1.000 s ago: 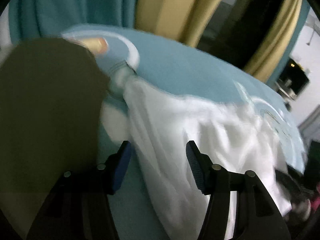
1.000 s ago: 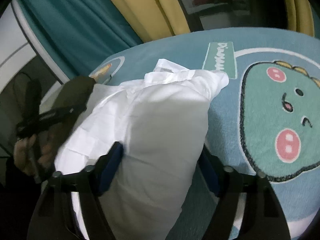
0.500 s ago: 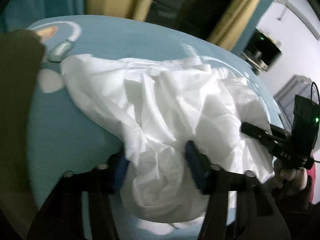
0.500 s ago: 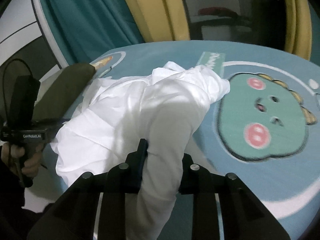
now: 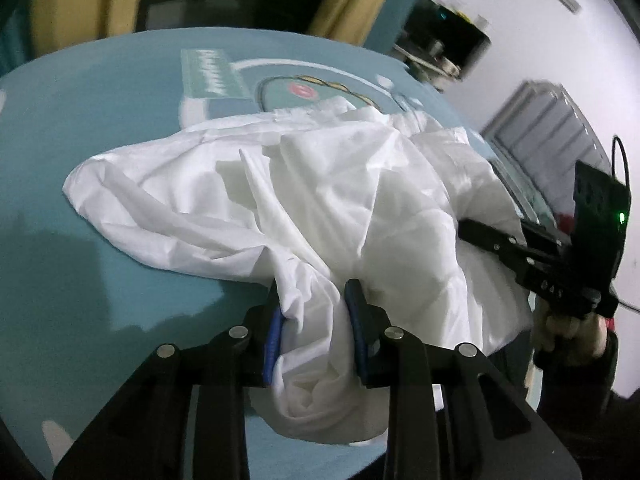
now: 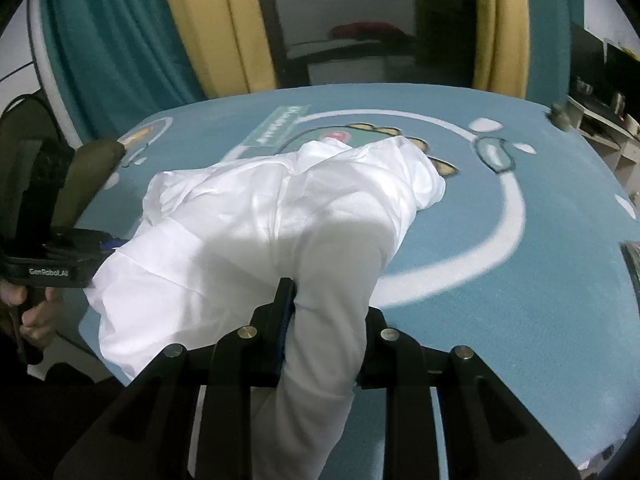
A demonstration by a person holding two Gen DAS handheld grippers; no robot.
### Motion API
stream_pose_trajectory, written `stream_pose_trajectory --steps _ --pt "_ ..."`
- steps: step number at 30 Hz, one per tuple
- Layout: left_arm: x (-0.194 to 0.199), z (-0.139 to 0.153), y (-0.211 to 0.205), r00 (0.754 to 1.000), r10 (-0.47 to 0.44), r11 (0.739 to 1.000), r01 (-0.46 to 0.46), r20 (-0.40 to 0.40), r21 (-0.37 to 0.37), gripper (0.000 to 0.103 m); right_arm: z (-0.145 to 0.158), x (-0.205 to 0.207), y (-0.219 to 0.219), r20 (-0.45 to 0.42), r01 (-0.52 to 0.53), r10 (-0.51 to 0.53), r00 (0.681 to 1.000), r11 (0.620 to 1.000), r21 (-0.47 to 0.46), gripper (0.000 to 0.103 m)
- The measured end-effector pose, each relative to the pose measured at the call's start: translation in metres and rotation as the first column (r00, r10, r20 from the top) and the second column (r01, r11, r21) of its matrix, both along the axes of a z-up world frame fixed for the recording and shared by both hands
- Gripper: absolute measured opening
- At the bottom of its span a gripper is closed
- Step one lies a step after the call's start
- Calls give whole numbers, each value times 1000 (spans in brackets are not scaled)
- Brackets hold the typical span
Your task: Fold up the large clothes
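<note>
A: Garment point(image 5: 304, 200) count is one: a single large white piece, lying crumpled on the table point(image 5: 100, 128), which is wearing a teal cover printed with a green cartoon dinosaur point(image 6: 424, 148).

B: And the tongs?

A: Two sets. The left tongs point(image 5: 314, 320) have just been closing, and a bunched fold of the white cloth is sitting squeezed between their blue pads. The right tongs point(image 6: 326, 312) are clamping another gathered fold, which is hanging down between the black fingers point(image 6: 285, 304).

B: Anything else you are counting?

A: Two hands, each gripping a handle: the right hand point(image 5: 568, 328) is showing at the edge of the left wrist view, and the left hand point(image 6: 36, 312) at the edge of the right wrist view. One olive-green cloth thing point(image 6: 86, 176) is lying at the table's far left corner (I cannot tell what it is).

B: What is hidden?

A: The garment is covering most of the dinosaur print, so only the spikes and one pink cheek are peeking out. The lower end of each held fold is dropping behind the tongs' frames. The background curtains are blurring, yellow point(image 6: 224, 28) and teal point(image 6: 112, 40).

B: How is the garment looking?

A: Thin, plain white, heavily creased, heaped in the near middle of the table, with one rounded end reaching toward the dinosaur and the near edge spilling over the table's front.
</note>
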State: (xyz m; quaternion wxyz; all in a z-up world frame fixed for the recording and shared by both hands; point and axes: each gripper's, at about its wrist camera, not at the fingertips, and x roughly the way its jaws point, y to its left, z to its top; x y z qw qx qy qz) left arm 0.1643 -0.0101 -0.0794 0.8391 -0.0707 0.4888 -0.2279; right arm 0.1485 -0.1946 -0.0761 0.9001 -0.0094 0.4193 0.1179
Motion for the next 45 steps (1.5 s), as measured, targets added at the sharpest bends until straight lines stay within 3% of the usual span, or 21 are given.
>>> stream_pose_trajectory --steps 2,4,7,12,16,18,22,24,26,29,33,37,45 --pt "-4 0 -2 1000 -10 1000 10 -1 9 33 -3 -1 -5 -9 -3 3 1000 1000 4 29" --pt "-4 -1 7 1000 1 1000 -1 -18 3 42 -5 0 -7 -5 6 -6 1000 1000 14 37" --pt "-13 8 29 997 76 997 -76 11 13 60 -6 2 -12 -8 16 -15 1000 999 41 51" --pt "-23 20 73 968 243 970 -241 69 -23 74 9 -1 -27 20 15 -17 1000 995 102 66" --pt "3 -1 87 946 324 943 -325 -14 -72 77 22 -2 -40 38 29 -35 999 990 137 69" --pt "10 -4 86 937 349 930 -348 -14 -122 81 27 -2 -46 46 16 -23 999 987 160 69" --pt "38 -12 57 978 180 928 -206 -109 -310 82 18 3 -49 39 17 -23 999 986 165 69" --pt "48 -17 38 987 98 929 -136 -127 -343 82 5 11 -45 2 10 -11 1000 990 140 64" --pt "57 -18 18 991 64 940 -98 -115 -326 85 -9 20 -33 -27 -9 12 1000 994 110 58" --pt "64 -15 -11 993 -32 954 -2 -110 -301 89 -16 27 -20 -29 -24 27 999 994 103 56" --pt "62 -13 -40 995 -85 993 81 -51 -85 89 -13 33 -10 -26 -44 46 999 995 88 56" --pt "56 -10 -42 996 -75 997 76 -38 21 89 -9 31 -28 -38 -30 37 999 984 173 57" --pt "67 -12 -25 999 -30 1000 29 -35 -6 66 -13 34 -33 -75 -41 63 995 963 267 70"
